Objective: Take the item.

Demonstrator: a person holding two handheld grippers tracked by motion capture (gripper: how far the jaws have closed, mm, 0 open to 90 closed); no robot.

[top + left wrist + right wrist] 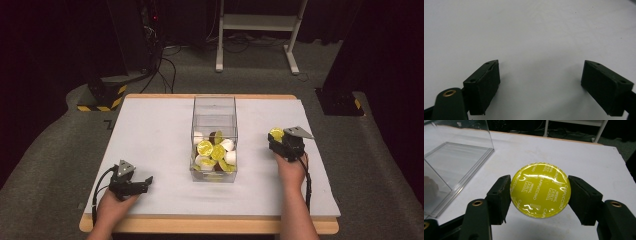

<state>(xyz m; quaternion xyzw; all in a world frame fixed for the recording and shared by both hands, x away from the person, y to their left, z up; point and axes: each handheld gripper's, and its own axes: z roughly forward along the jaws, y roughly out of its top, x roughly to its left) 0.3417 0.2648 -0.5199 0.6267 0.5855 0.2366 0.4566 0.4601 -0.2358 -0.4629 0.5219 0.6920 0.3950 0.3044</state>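
Yellow pod (540,190) clamped in right gripper (284,141), right of clear box (214,172); more pods remain inside. Left gripper (540,86) jaws wide, empty, left of box.

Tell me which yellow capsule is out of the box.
The capsule clamped in the right gripper, right of the clear box over the table. The other yellow capsules lie heaped inside the box with white ones.
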